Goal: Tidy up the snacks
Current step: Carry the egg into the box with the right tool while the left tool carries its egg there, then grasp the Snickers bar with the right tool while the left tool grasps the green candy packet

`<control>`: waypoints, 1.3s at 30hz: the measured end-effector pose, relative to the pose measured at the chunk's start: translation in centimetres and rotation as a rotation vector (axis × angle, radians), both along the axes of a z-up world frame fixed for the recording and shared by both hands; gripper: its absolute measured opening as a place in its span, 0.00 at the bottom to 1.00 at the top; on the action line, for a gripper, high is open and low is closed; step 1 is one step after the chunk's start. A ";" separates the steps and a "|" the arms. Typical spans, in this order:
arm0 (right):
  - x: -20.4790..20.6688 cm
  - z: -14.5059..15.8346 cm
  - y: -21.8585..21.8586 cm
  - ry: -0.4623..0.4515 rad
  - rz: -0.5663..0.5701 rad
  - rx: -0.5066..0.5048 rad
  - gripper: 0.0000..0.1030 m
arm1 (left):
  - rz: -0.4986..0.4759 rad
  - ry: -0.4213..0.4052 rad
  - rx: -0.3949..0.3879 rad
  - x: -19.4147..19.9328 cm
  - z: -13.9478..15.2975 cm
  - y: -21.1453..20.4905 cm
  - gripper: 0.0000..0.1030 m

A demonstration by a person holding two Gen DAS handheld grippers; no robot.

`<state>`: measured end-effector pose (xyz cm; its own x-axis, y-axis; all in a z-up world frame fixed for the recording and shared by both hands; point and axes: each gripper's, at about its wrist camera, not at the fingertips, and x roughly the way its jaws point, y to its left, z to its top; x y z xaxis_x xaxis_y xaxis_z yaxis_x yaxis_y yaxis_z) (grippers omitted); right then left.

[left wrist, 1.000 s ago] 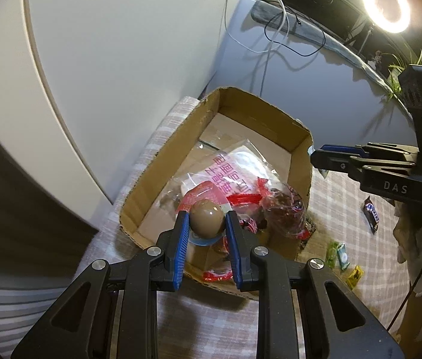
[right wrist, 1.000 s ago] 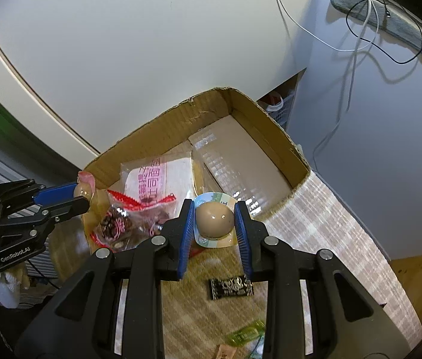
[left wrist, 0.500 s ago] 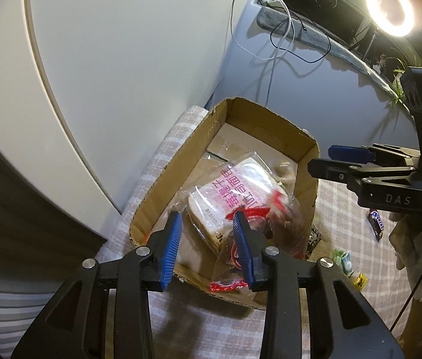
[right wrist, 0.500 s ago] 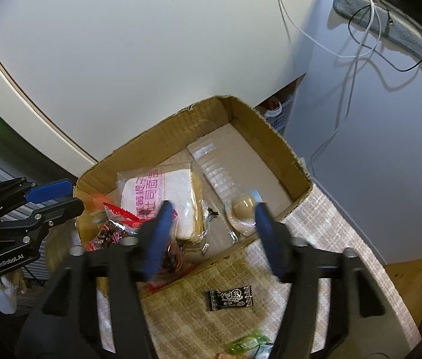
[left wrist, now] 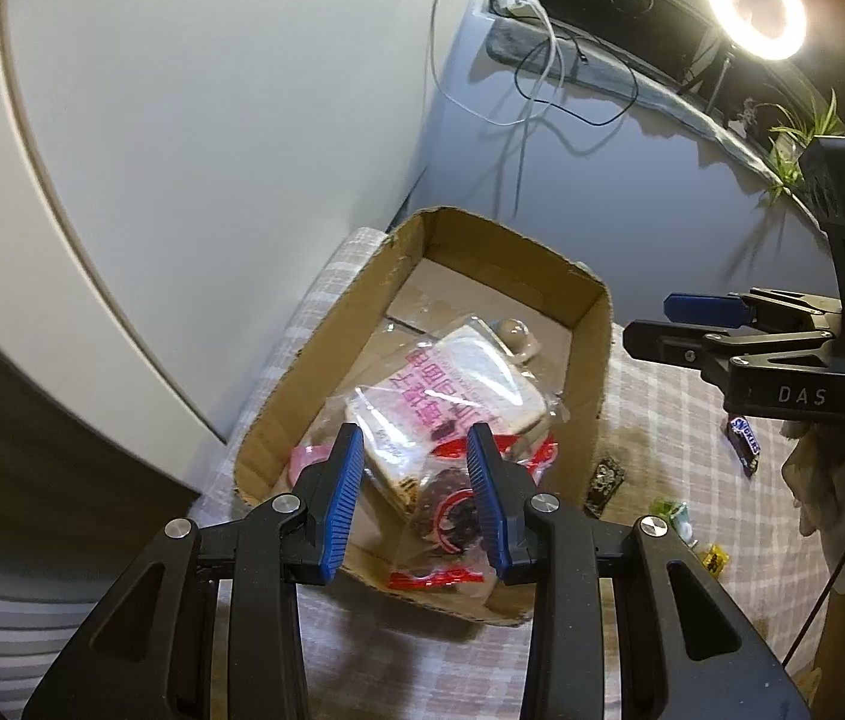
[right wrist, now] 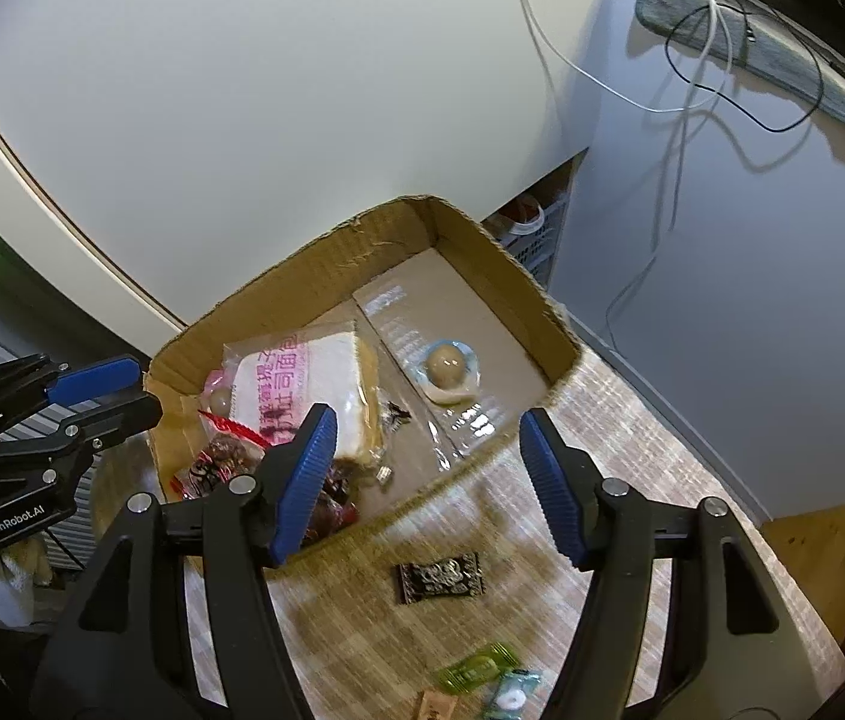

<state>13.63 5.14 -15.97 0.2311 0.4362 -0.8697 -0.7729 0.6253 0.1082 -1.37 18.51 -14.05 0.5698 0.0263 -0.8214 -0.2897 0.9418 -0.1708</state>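
Two spread empty tools (left wrist: 416, 498) (right wrist: 428, 480) above box (right wrist: 326, 252), right opening, egg pack (right wrist: 447, 367) beyond

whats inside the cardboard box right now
In the cardboard box: a bagged bread slice, red-wrapped snacks, two packed brown eggs. The bread bag covers whatever lies beneath it.

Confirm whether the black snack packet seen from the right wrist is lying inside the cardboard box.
No, the black snack packet lies on the checked tablecloth outside the cardboard box, in front of its near wall.
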 end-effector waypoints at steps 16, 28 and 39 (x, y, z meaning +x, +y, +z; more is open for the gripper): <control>1.4 0.0 -11.8 -0.009 -0.171 -0.049 0.76 | -0.200 0.027 -0.052 1.2 -0.6 -8.0 0.33; 2.1 -4.2 -21.4 0.050 -0.305 -0.168 0.76 | -0.391 0.118 -0.082 3.1 -3.8 -15.2 0.33; 3.6 -8.2 -23.1 0.089 -0.326 -0.242 0.76 | -0.482 0.256 -0.056 5.5 -8.6 -18.9 0.33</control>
